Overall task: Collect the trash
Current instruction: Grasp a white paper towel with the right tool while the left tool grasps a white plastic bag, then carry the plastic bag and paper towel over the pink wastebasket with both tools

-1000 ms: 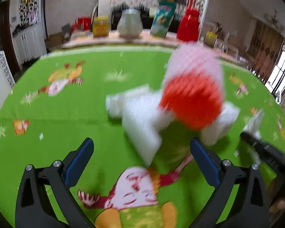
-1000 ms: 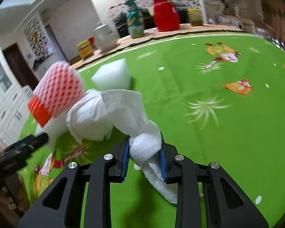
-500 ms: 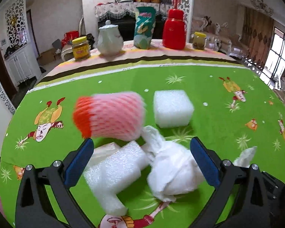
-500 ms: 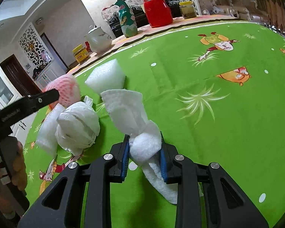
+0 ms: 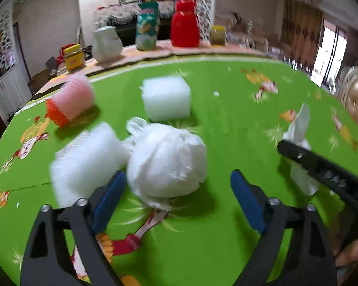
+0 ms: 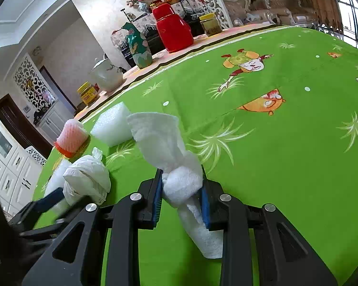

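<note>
The right gripper (image 6: pixel 181 190) has its jaws closed on a wad of white tissue (image 6: pixel 176 164): the pinched part bulges between the blue pads, one loose end fans up and forward, the other trails down below the jaws over the green cloth (image 6: pixel 286 143) of the worktop. From the left wrist camera the same tissue (image 5: pixel 298 128) shows at the right edge, behind a black finger of the right gripper.

The left gripper (image 5: pixel 179 190) has its jaws spread wide, holding nothing. Between the blue pads, nearer the left one, sits a tied white bag (image 5: pixel 167 159), its knot pointing away; it rests on the cloth and looks to touch or almost touch the left pad, though motion blur makes contact unclear. Just left of the bag, pressed against it, lies a blurred white foam sheet (image 5: pixel 83 159) that partly overlaps the left finger in view. In the right wrist view the bag (image 6: pixel 88 178) lies just ahead of the left gripper's fingers.

Farther out, a white foam block (image 5: pixel 165 99) stands on the cloth beyond the bag, and to its left lies a pink fruit net (image 5: pixel 69 102) with an orange end, on its side. Both are apart from each other and from the bag.

Along the far edge of the worktop stand a yellow-lidded jar (image 6: pixel 88 93), a white teapot (image 6: pixel 106 75), a teal vase (image 6: pixel 138 47), a red flask (image 6: pixel 173 29) and a second jar (image 6: pixel 210 23).
</note>
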### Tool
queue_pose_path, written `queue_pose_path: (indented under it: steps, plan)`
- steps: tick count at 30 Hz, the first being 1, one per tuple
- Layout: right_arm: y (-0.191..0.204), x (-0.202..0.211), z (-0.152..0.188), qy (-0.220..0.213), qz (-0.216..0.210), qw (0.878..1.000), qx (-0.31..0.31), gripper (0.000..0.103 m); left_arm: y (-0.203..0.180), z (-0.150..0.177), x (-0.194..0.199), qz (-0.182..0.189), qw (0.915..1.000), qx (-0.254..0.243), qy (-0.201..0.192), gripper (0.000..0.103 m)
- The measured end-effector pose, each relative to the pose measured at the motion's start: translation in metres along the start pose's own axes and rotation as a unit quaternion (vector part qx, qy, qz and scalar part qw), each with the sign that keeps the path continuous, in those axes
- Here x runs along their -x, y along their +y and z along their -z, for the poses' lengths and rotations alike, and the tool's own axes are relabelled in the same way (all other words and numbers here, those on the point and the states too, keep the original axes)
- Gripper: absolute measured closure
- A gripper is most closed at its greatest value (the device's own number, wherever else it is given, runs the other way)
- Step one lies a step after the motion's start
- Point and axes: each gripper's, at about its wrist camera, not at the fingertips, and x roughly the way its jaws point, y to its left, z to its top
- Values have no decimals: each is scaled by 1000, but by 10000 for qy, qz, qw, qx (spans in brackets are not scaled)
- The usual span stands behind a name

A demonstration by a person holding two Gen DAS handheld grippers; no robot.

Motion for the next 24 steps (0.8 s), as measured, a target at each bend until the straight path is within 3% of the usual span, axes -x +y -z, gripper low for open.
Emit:
queue_pose_path:
  steps: [2,3,4,7,12,16,24]
  plan:
    - [1,-1,0,28,5,10000,28,76,0,-2,-12,-257,9996,-94,58,26]
    - [0,-2,0,55,2,10000,25,76,4,-2,-21,-363,9992,-65,179,37]
    - [0,-3,0,78,-6,10000,13,76,9,1,-26,-250,9991,48,348,70]
    - [-3,-6,-1,171,-30,9998,-72,76,20,9,-9,207,9993,296,121,75]
    - [-5,-10,-1,246,-47,9996,-123,76,19,25,41,401,9987,137,-284,75]
    - [-1,-10,-1,222,2,9998,12,76,19,37,68,327,9986,69,-402,75]
    - [31,-7,3,105,274,9962,815,76,45,70,109,-361,9971,251,-625,75]
